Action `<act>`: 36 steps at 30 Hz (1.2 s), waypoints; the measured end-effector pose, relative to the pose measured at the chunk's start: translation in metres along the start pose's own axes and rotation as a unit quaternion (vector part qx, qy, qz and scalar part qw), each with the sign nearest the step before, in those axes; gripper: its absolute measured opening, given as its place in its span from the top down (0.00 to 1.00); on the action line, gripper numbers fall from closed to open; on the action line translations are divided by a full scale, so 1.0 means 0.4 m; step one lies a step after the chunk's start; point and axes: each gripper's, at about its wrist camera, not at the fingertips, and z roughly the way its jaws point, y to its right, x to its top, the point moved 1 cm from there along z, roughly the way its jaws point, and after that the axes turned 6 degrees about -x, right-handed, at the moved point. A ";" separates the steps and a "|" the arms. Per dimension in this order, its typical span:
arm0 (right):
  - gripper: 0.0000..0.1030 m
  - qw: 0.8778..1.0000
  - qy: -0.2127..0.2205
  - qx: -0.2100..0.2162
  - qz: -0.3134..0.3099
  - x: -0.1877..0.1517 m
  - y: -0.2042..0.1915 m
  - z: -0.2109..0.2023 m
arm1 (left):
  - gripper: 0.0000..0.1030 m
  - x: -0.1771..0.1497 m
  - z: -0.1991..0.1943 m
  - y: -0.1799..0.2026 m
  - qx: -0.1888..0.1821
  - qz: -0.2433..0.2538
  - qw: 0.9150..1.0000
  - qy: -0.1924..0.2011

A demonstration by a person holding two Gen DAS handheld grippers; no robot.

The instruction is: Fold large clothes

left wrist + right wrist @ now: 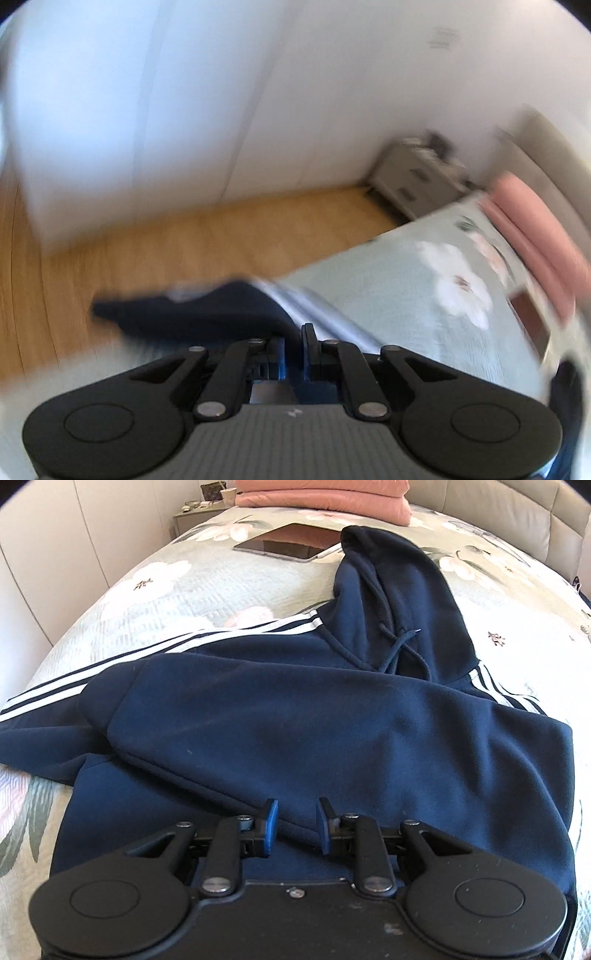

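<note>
A navy hoodie point(332, 716) with white sleeve stripes lies on the bed, hood toward the headboard. One sleeve is folded across its body. My right gripper point(295, 823) is open and empty, just above the hoodie's lower part. My left gripper point(293, 349) is shut on the hoodie's striped sleeve point(207, 306) and holds it lifted at the bed's edge. The left wrist view is blurred by motion.
The bed has a pale green floral cover point(192, 587). A tablet point(291, 542) lies near the hood. Folded pink bedding point(325, 494) sits by the headboard. A grey nightstand point(417, 177) stands beside the bed. Wood floor point(184, 236) and white wardrobe doors lie left.
</note>
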 end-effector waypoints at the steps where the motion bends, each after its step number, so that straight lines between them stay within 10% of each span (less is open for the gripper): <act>1: 0.74 1.000 0.001 -0.001 0.005 -0.001 0.007 -0.001 | 0.92 0.008 -0.023 0.049 -0.012 0.039 0.999 0.016; 4: 0.74 1.000 0.003 -0.003 0.022 -0.005 0.033 -0.016 | 0.92 0.017 -0.105 0.240 -0.075 0.155 0.983 0.062; 8: 0.74 0.999 0.013 -0.012 0.043 -0.012 0.082 -0.047 | 0.92 -0.054 -0.207 0.500 -0.193 0.275 0.937 0.091; 14: 0.69 0.993 0.029 -0.076 0.084 -0.042 0.230 -0.099 | 0.74 -0.416 -0.281 0.817 -0.369 0.461 0.807 -0.017; 16: 0.68 0.990 0.016 -0.099 0.095 -0.060 0.291 -0.099 | 0.58 -0.582 -0.232 0.847 -0.366 0.520 0.765 -0.102; 18: 0.68 0.989 0.011 -0.105 0.100 -0.079 0.345 -0.100 | 0.61 -0.698 -0.180 0.831 -0.318 0.563 0.743 -0.175; 22: 0.67 0.990 0.006 -0.093 0.106 -0.113 0.410 -0.101 | 0.60 -0.683 -0.182 0.803 -0.312 0.505 0.776 -0.212; 26: 0.67 0.991 -0.007 -0.063 0.120 -0.136 0.427 -0.094 | 0.42 -0.563 -0.133 0.804 -0.328 0.355 0.845 -0.231; 30: 0.67 0.992 -0.009 -0.025 0.122 -0.145 0.423 -0.102 | 0.36 -0.476 -0.034 0.719 -0.234 0.163 0.927 -0.243; 36: 0.63 0.993 0.001 0.028 0.117 -0.152 0.421 -0.103 | 0.29 -0.487 0.046 0.750 -0.241 0.088 0.934 -0.248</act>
